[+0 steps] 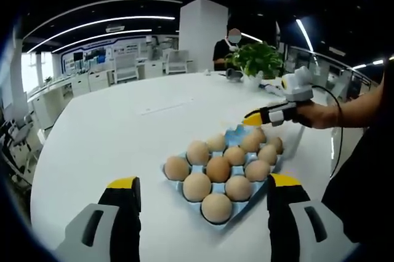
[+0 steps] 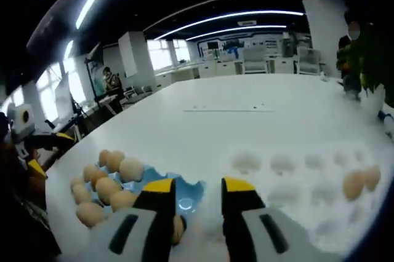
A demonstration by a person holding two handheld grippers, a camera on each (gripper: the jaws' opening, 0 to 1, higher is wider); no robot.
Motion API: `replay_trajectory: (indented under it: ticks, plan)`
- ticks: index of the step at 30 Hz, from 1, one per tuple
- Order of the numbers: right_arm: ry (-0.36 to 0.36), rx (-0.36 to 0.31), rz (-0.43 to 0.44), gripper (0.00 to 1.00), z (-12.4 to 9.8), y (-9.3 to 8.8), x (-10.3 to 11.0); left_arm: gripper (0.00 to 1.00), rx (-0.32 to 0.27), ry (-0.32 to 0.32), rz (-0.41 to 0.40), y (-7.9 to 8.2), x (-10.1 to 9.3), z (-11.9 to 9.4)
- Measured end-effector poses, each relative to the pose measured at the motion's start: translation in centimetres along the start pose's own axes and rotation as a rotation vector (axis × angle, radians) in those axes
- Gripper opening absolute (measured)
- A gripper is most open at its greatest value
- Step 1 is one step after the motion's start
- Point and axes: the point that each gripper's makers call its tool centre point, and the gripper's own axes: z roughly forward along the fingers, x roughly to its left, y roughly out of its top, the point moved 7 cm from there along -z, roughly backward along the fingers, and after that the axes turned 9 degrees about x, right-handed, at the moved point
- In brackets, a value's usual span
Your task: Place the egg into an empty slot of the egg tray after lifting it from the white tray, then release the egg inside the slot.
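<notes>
My right tongs (image 2: 196,195) hang released, nothing between them, over the blue egg tray's (image 2: 188,195) empty slot, left tongs (image 1: 203,189) also released; two eggs (image 2: 360,182) sit in the white tray (image 2: 289,191) on the surface (image 1: 111,133).

No text, label, brand, number or sign could be read in either view. The far wall (image 1: 101,53) in the left gripper view carried bluish display panels — too small and blurred to make out any lettering. The same kind of panels (image 2: 237,45) showed in the right gripper view at the back of the room, equally unreadable. A flat strip (image 1: 166,106) lay on the white table (image 1: 111,133) — nothing on it could be told. The egg tray (image 1: 237,134) and the eggs (image 1: 218,168) bore no legible marks.
</notes>
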Motion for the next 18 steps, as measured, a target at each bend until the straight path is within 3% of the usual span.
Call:
replay_trajectory:
  ticks: [10, 18]
  plan:
    - [-0.080, -0.001, 0.017, 0.29, -1.8, -0.6, -3.0, 0.84, -0.001, 0.011, -0.002, 0.0, 0.1, -0.1]
    - [-0.249, -0.053, 0.047, 0.29, -4.7, -0.3, -7.6, 0.84, 0.009, 0.014, -0.003, -0.1, 0.1, -0.1]
